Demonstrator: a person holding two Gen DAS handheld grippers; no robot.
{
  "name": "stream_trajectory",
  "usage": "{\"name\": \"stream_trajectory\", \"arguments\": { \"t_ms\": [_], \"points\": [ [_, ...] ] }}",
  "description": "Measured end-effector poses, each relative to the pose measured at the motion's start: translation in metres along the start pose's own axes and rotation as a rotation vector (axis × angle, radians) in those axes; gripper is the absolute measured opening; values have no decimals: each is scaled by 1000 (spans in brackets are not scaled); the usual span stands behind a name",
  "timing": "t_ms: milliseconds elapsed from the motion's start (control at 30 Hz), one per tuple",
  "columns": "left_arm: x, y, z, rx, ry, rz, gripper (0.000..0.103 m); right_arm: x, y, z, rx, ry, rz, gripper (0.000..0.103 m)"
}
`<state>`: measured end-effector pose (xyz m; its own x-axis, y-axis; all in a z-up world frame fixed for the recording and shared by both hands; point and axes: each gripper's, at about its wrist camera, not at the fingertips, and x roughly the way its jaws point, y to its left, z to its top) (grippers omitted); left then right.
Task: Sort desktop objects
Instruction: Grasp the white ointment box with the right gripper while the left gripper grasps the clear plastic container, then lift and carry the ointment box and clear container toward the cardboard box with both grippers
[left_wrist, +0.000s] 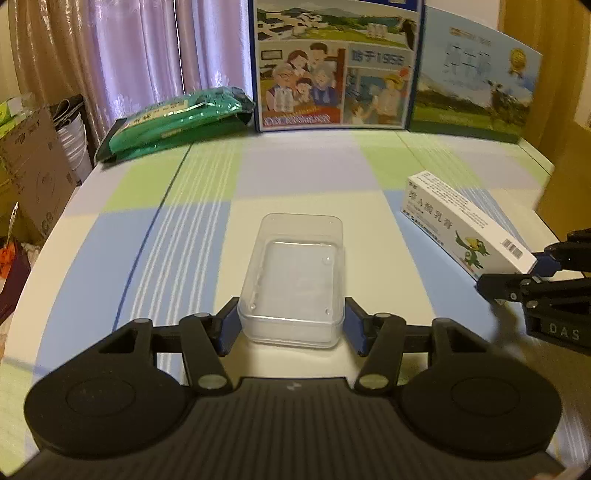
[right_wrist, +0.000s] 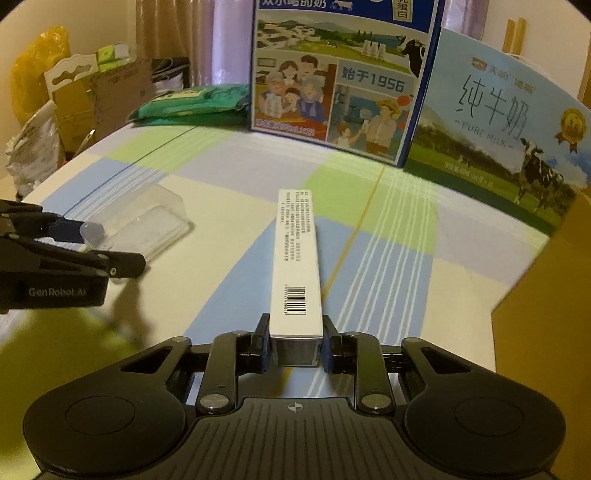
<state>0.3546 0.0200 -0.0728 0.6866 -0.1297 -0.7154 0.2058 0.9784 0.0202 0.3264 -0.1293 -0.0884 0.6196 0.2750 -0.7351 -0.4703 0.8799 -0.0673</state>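
The right tool (right_wrist: 294, 345) pinches the near end of a long white carton (right_wrist: 295, 258), whose long axis runs straight away from it, low over the checked surface (right_wrist: 229, 258). The clear plastic box (left_wrist: 295, 277) sits to its left, its near end between the left tool's (left_wrist: 291, 326) pads, apparently gripped. The carton must swing left; open room lies between them, with milk boxes (right_wrist: 332, 81) at the back.
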Motion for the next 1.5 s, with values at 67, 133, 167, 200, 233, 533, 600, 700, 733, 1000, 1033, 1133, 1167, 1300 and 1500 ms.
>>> {"name": "stream_trajectory", "arguments": {
  "t_ms": [67,133,167,200,233,533,600,700,733,1000,1033,1133,1167,1300,1500],
  "points": [
    [-15,-6,-13,-7,8,-7,52,-13,6,-10,13,7,-1,22],
    [-33,-14,-27,-12,15,-22,52,-29,12,-25,27,13,2,22],
    [-43,-18,-35,-11,14,-26,52,-40,15,-35,37,15,2,22],
    [-54,-23,-44,-8,15,-31,52,-48,17,-44,50,18,3,22],
    [-65,-28,-52,-9,18,-37,52,-59,19,-54,65,21,3,22],
    [-160,-78,-128,30,31,-82,52,-157,41,-143,157,51,2,22],
    [-177,-88,-141,29,30,-86,52,-177,46,-161,172,55,-2,22],
    [-196,-97,-158,12,34,-97,52,-198,53,-180,178,53,-5,23],
    [-201,-100,-162,17,34,-95,52,-203,54,-186,174,50,-10,23],
    [-205,-108,-180,24,54,-75,52,-210,51,-201,191,50,18,28],
    [-203,-107,-179,26,54,-76,52,-210,50,-201,190,44,16,30],
    [-199,-108,-175,33,51,-75,52,-207,47,-197,193,28,17,37],
    [-199,-108,-175,34,49,-78,54,-207,46,-197,196,23,19,39],
    [-191,-110,-171,53,47,-83,60,-203,43,-194,198,12,19,40],
    [-180,-107,-166,67,44,-82,60,-197,46,-192,175,11,24,40]
  ]
}}
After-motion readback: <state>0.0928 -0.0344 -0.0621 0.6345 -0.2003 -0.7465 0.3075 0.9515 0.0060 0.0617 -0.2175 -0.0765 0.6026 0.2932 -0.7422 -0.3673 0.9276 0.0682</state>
